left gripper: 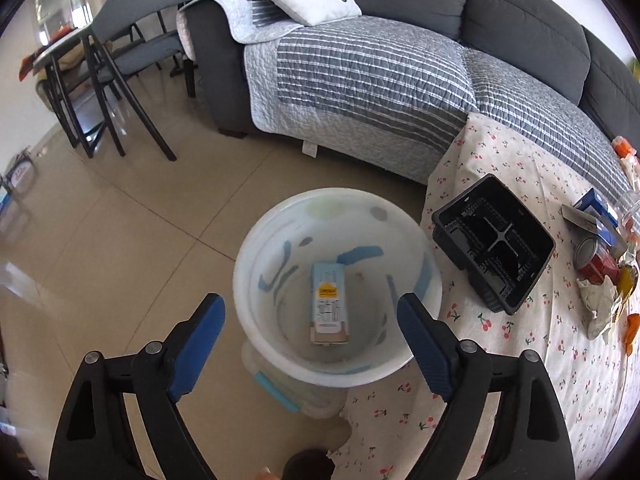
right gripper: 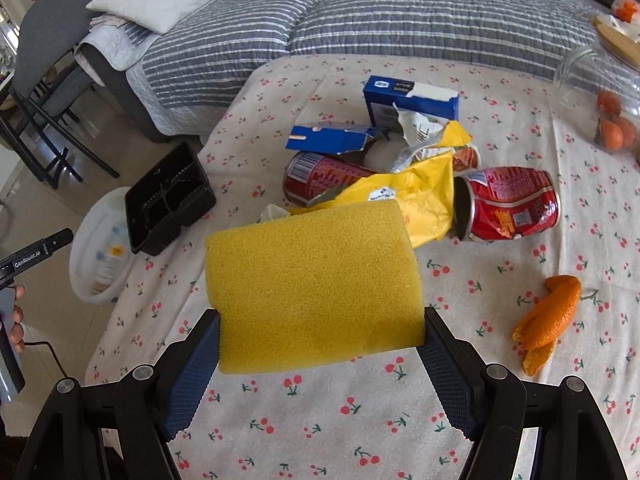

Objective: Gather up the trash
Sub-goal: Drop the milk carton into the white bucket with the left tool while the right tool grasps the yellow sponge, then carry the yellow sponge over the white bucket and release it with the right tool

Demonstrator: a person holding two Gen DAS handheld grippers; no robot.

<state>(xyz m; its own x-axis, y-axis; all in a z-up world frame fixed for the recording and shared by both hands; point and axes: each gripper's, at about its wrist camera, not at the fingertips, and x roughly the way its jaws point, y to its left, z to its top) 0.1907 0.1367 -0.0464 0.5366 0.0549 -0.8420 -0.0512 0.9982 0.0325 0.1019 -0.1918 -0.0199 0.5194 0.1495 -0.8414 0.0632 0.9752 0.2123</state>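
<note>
**Sponge gripped on the right, left claw released over the bin**

Right gripper point(right gripper: 320, 344) is clamped on a yellow sponge point(right gripper: 312, 284): thick rectangular block, coarse open-pore foam, edges slightly rounded, held by its near end with the rest sticking out above the cherry-print tablecloth point(right gripper: 320, 420). Both blue pads press its sides.

Left gripper point(left gripper: 312, 320) has its jaws spread wide, nothing between them. No earlier frame, so only the present state is stated. It hangs above the white bin point(left gripper: 340, 280), which stands on the tiled floor just beside the table edge. A pale blue carton point(left gripper: 329, 304) with a yellow label lies flat at the bin's bottom.

Remaining trash on the cloth:
- two red cans point(right gripper: 508, 204), lying on their sides, the right one dented
- torn blue boxes point(right gripper: 412, 100)
- crumpled yellow wrapper point(right gripper: 420, 196) between the cans
- orange peel point(right gripper: 548, 316), right of the sponge, apart from it
- black plastic tray point(right gripper: 168, 196) at the table's left edge, near the bin
</note>
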